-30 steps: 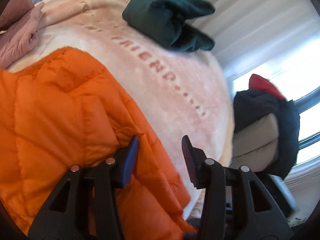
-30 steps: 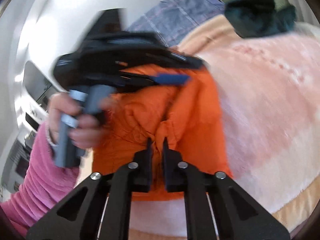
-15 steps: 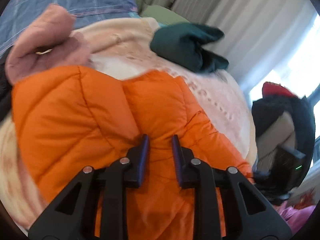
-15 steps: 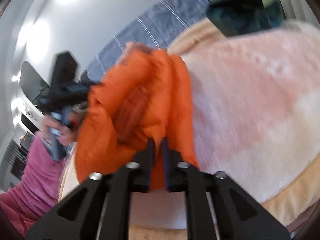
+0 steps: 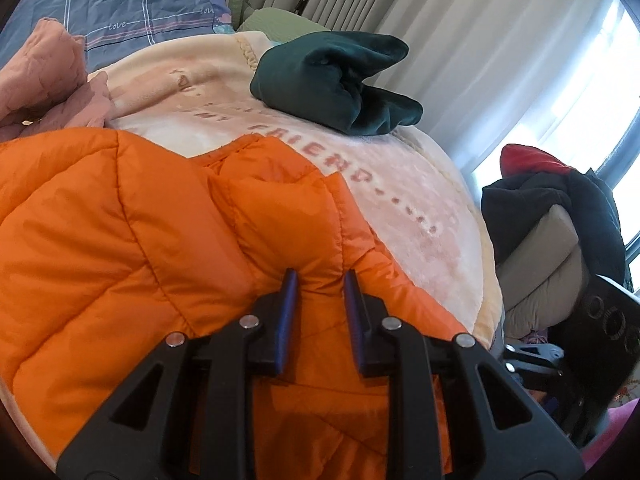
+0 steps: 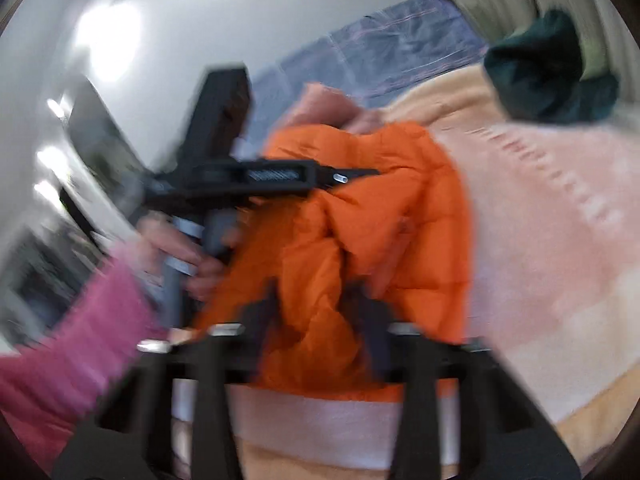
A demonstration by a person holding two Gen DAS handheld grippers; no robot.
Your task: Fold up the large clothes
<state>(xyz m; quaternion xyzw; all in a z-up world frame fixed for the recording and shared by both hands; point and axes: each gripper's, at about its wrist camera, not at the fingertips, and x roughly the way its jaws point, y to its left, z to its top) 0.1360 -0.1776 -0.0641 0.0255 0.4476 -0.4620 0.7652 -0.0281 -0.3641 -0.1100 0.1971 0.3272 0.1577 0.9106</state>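
An orange quilted puffer jacket (image 5: 132, 240) lies bunched on a pale pink blanket (image 5: 400, 184) on the bed. My left gripper (image 5: 318, 276) has its jaws a little apart, pinching a thick fold of the jacket between the blue pads. In the blurred right wrist view the jacket (image 6: 384, 216) is folded over itself. My right gripper (image 6: 316, 292) has its jaws spread, with jacket fabric lying loosely between them. The left gripper (image 6: 352, 174) also shows there, held by a hand in a pink sleeve.
A dark green garment (image 5: 336, 84) sits on the blanket's far side. A pink garment (image 5: 44, 80) lies at the left. A blue plaid pillow (image 5: 120, 0) is behind. A chair piled with dark clothes (image 5: 560, 216) stands to the right, by the curtains.
The right gripper, shut on the jacket before, has opened. The left gripper closed on a jacket fold a second ago and keeps holding it as the jacket folds over.
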